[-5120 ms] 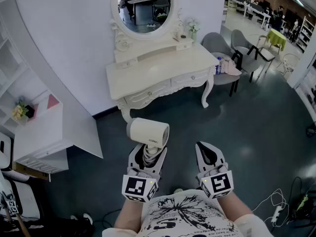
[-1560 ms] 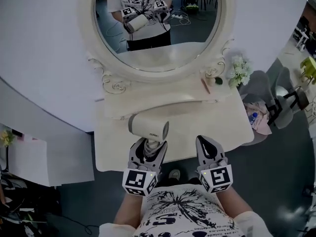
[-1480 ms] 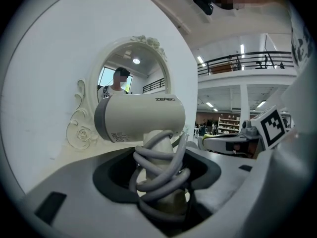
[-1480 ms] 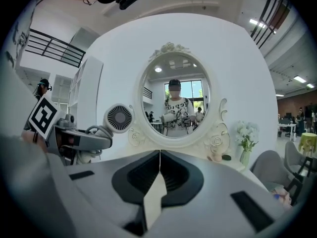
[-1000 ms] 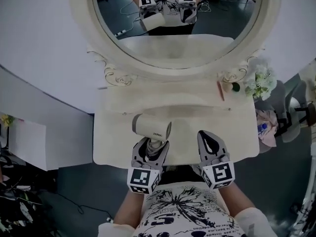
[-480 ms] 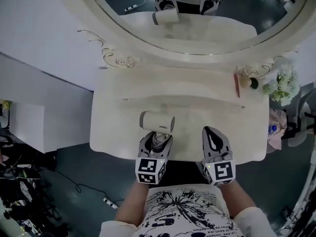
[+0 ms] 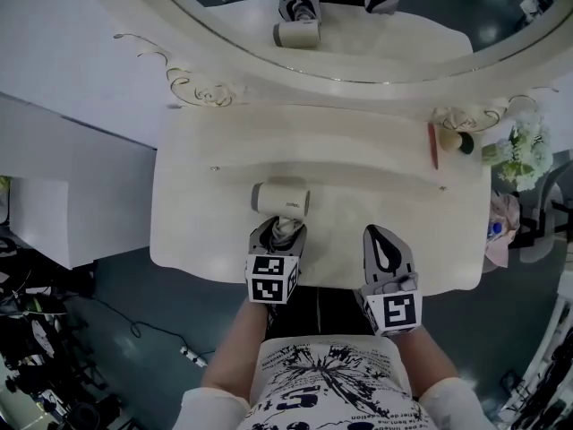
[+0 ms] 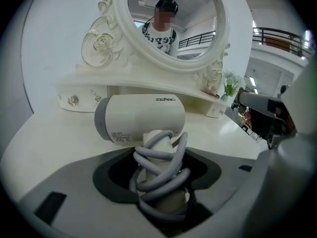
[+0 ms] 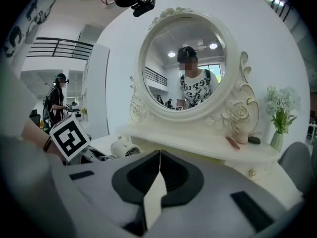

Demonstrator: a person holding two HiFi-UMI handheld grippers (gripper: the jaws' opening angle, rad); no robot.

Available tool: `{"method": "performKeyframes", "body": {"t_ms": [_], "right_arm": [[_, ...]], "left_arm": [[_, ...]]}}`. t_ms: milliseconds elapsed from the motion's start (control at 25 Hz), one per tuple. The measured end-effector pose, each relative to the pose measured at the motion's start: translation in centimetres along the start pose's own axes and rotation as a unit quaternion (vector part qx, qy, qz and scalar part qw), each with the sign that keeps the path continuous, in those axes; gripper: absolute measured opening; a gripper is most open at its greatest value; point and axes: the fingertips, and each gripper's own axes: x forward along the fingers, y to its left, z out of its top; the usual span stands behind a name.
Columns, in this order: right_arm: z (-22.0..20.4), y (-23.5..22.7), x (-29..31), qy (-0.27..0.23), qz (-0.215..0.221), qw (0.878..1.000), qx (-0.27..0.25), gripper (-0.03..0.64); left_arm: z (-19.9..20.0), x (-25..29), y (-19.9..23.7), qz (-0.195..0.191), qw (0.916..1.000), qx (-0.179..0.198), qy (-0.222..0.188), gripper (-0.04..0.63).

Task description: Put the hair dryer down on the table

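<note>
The cream hair dryer point(image 7: 280, 200) hangs over the front part of the dressing table point(image 7: 376, 195), its barrel pointing left to right. My left gripper point(image 7: 278, 231) is shut on its handle, which has a grey cord point(image 8: 159, 168) wound round it; the barrel point(image 8: 141, 118) fills the left gripper view above the jaws. I cannot tell whether the dryer touches the table top. My right gripper point(image 7: 380, 237) stays beside it over the table's front edge, shut and empty point(image 9: 159, 155). The dryer point(image 9: 124, 148) also shows at the left of the right gripper view.
An oval mirror point(image 7: 358, 25) in a carved frame stands at the back of the table. On the raised shelf at the right lie a reddish stick point(image 7: 432, 146) and a small dark-tipped object point(image 7: 458, 141); white flowers point(image 7: 524, 150) stand at the far right.
The person has walked up to the dressing table. Over the last second both grippers, with the dryer in the left one, came forward over the table top.
</note>
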Motion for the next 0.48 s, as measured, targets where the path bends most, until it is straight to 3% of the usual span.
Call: {"method": "performKeyframes", "body": {"t_ms": [200, 400, 480], "right_arm": [[-0.3, -1.3, 0.1, 0.006, -0.011, 1.0, 0.004, 0.018], [-0.3, -2.0, 0.3, 0.007, -0.018, 1.0, 0.009, 0.018], [-0.5, -2.1, 0.4, 0.01, -0.019, 1.0, 0.012, 0.018]], "left_arm": [[0.0, 1.5, -0.2, 0.002, 0.9997, 0.0, 0.026, 0.267], [-0.1, 2.5, -0.1, 0.024, 0.997, 0.061, 0.041, 0.267], [-0.1, 2.6, -0.1, 0.026, 0.9966, 0.065, 0.042, 0.267]]}}
